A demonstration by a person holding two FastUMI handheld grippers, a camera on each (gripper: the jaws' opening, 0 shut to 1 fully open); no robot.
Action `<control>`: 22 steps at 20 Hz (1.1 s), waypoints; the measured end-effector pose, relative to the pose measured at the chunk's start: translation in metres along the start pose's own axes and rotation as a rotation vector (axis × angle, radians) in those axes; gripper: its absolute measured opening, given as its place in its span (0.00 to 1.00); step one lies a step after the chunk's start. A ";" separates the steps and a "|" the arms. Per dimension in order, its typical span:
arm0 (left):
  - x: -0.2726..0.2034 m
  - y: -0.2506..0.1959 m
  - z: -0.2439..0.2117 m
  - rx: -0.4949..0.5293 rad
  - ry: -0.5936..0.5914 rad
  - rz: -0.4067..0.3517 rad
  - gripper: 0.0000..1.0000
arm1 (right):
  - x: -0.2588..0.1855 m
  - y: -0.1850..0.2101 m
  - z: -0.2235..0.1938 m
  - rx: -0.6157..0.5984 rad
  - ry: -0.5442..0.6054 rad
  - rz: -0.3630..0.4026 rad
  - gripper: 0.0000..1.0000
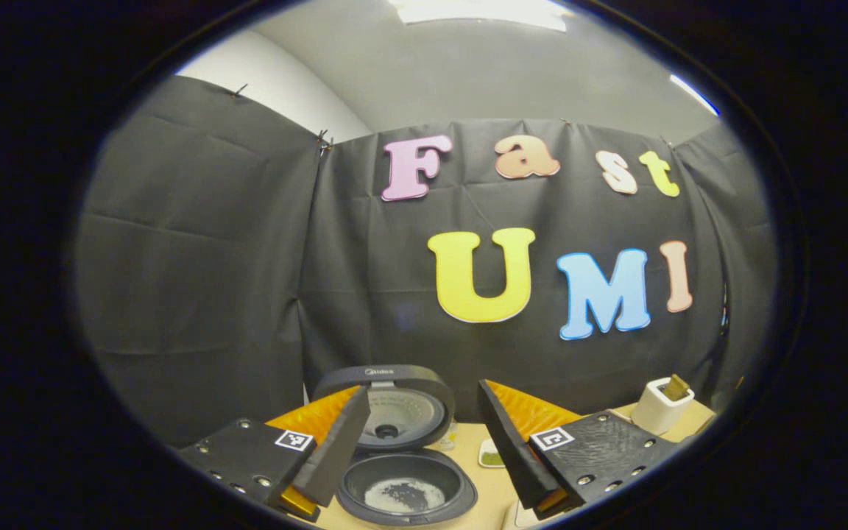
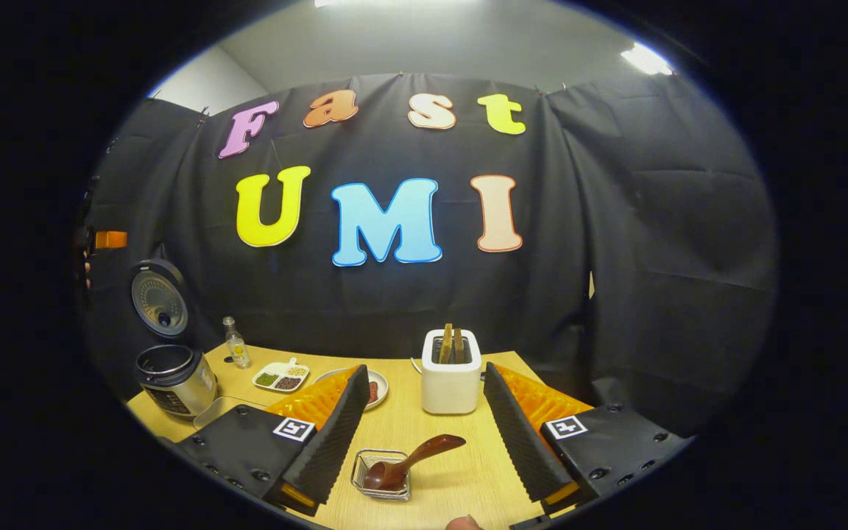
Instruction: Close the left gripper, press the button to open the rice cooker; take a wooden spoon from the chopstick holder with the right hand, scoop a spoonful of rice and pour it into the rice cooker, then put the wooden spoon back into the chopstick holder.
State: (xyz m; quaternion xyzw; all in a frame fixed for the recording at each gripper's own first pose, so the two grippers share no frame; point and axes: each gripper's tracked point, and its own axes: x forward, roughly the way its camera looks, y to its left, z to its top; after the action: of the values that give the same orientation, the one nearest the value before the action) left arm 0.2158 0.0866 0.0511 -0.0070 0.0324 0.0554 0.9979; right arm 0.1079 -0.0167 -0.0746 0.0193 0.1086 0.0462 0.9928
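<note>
In the left gripper view the rice cooker stands open just below and ahead of my left gripper (image 1: 424, 456). Its lid (image 1: 387, 408) is raised, and the inner pot (image 1: 405, 489) holds a little rice. The left gripper's fingers are spread wide and hold nothing. In the right gripper view a dark wooden spoon (image 2: 413, 458) lies with its bowl in a small wire basket (image 2: 382, 475) and its handle angled up to the right. My right gripper (image 2: 428, 442) is open just above it, not touching. The rice cooker (image 2: 174, 377) sits at the table's far left.
A white box (image 2: 451, 379) with brown pieces sticking up stands behind the basket, and it also shows as the white box (image 1: 659, 406). A small bottle (image 2: 236, 344), a divided dish (image 2: 282, 375) and a plate (image 2: 378, 386) sit on the wooden table (image 2: 453, 486). A fingertip (image 2: 462, 524) shows at the bottom.
</note>
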 end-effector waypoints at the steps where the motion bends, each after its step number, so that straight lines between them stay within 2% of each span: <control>1: 0.019 0.008 0.003 -0.001 -0.001 0.003 0.91 | -0.002 0.002 0.000 -0.012 -0.001 -0.017 0.98; 7: 0.134 0.051 -0.014 -0.008 0.036 0.024 0.89 | -0.006 0.023 -0.006 -0.027 0.024 -0.084 0.98; 11: 0.175 0.077 -0.053 -0.026 0.105 0.050 0.89 | -0.007 0.037 -0.010 -0.042 0.040 -0.099 0.99; 17: 0.172 0.079 -0.077 -0.102 0.143 0.039 0.94 | -0.011 0.052 -0.014 -0.048 0.050 -0.092 0.99; 20: 0.155 0.071 -0.086 -0.041 0.145 0.022 0.95 | -0.008 0.061 -0.013 -0.048 0.048 -0.064 0.99; 22: 0.141 0.067 -0.086 -0.043 0.139 0.021 0.95 | -0.007 0.065 -0.013 -0.053 0.046 -0.044 0.99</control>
State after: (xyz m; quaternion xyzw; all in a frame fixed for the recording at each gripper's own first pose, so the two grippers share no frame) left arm 0.3428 0.1672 -0.0443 -0.0319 0.1006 0.0658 0.9922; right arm 0.0930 0.0476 -0.0829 -0.0106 0.1305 0.0278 0.9910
